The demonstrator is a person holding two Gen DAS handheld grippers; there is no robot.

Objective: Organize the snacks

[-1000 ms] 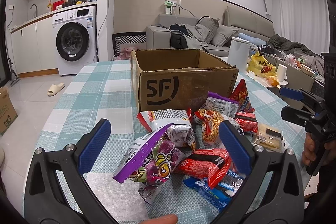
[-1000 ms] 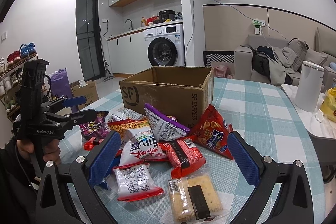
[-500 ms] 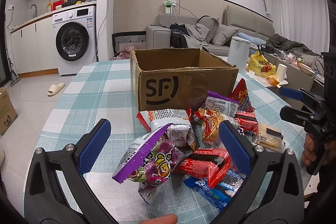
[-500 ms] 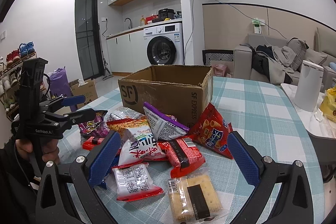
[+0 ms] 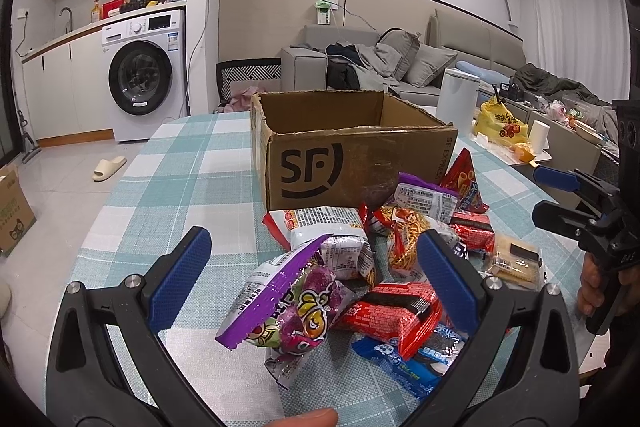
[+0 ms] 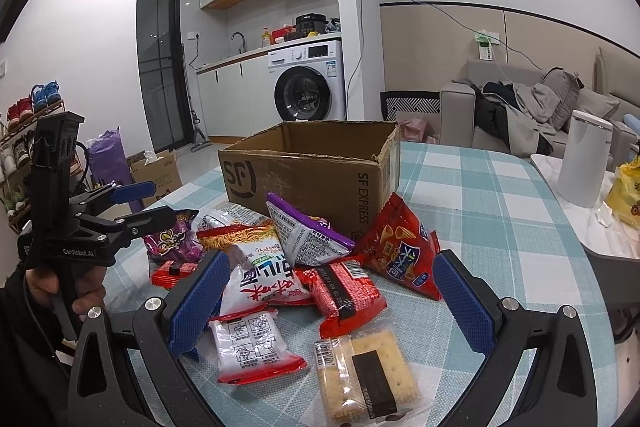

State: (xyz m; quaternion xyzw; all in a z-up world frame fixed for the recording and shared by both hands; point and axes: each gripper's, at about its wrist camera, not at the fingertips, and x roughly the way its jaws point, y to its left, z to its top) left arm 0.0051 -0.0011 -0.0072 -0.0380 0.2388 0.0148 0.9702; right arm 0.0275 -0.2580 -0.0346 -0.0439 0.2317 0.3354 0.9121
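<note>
An open brown SF cardboard box [image 5: 352, 155] stands on the checked tablecloth; it also shows in the right wrist view [image 6: 312, 171]. A heap of snack packs lies in front of it. My left gripper [image 5: 316, 279] is open and empty, just above a purple snack bag [image 5: 296, 311] and a red wafer pack [image 5: 392, 311]. My right gripper [image 6: 328, 295] is open and empty over a red pack [image 6: 344, 295], with a cracker pack [image 6: 368, 371] and a white-red pack [image 6: 252, 347] near it. A red triangular bag [image 6: 400, 247] leans by the box.
The teal checked table [image 5: 180, 163] has bare cloth left of the box. A white kettle [image 6: 584, 159] and a yellow bag [image 5: 500, 127] stand on a side table at the right. A washing machine [image 5: 144, 83] and sofa [image 5: 384, 63] are behind.
Both grippers have barely shifted. Nothing has been taken hold of or moved.
</note>
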